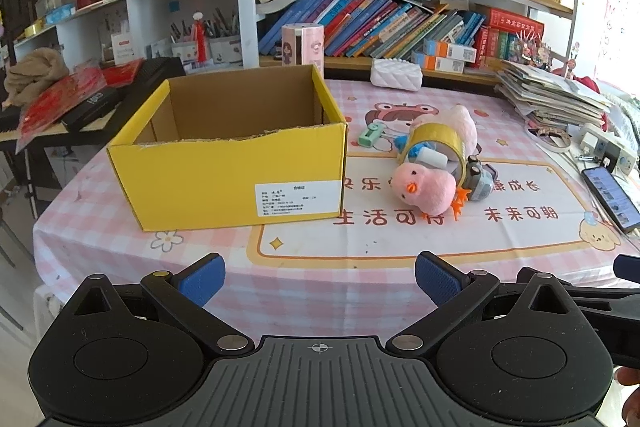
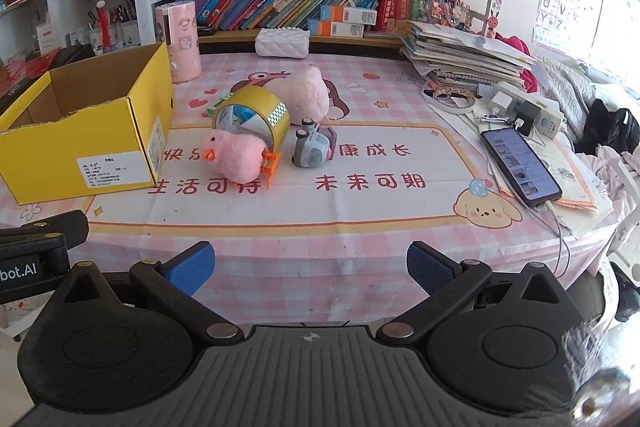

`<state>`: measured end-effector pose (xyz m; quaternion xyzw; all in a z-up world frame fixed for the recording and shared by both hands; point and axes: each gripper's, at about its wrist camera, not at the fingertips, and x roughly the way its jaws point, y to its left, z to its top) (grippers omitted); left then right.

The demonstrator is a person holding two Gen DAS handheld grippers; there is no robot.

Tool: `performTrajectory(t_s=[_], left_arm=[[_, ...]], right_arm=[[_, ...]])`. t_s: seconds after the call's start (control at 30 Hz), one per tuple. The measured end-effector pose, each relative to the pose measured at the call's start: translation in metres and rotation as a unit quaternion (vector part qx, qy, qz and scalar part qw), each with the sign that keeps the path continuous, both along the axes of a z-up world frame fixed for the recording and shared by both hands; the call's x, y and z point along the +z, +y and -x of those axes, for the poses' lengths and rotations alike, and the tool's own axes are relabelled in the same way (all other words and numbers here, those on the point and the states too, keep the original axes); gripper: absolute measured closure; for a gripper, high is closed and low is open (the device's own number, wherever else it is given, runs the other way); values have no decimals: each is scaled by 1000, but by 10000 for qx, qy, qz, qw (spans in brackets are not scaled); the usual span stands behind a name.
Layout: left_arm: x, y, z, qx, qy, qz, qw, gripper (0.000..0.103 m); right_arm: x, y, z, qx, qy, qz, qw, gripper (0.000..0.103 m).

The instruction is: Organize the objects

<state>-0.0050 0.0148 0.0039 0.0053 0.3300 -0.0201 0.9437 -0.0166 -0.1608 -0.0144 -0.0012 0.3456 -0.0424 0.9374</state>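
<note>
Bookshelves back a pink checked table [image 2: 320,259] where, right of the open yellow box [image 1: 224,163], a chick [image 2: 236,155], tape roll [image 2: 256,111], toy car [image 2: 312,149] and plush [image 2: 308,93] huddle unobstructed, both left gripper [image 1: 318,277] and right gripper [image 2: 310,267] spread empty.

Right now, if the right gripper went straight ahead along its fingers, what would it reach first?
Probably the cluster of toys: the right gripper is open and points over bare tablecloth toward the pink plush chick and the small grey toy car. Which comes first is unclear; depth is hard to judge.
</note>
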Motion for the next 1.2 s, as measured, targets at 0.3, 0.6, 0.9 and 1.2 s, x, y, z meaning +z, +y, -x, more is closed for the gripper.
performTrajectory(t_s=[0.3,0.6,0.9,1.2], left_arm=[[-1,2,-2,7,-35,40,10000,1],[-3,-2,-7,28,7,73,10000,1],[-4,-12,-25,-11,-24,46,10000,1],[-8,-20,-51,183,45,23,9998,2]], right_arm=[[-2,3,-1,44,-6,-6,10000,2],[-3,0,-9,151,68,74,9998,2],[-4,-9,-30,313,34,45,9995,2],[-3,-23,-67,444,-28,-29,9990,2]])
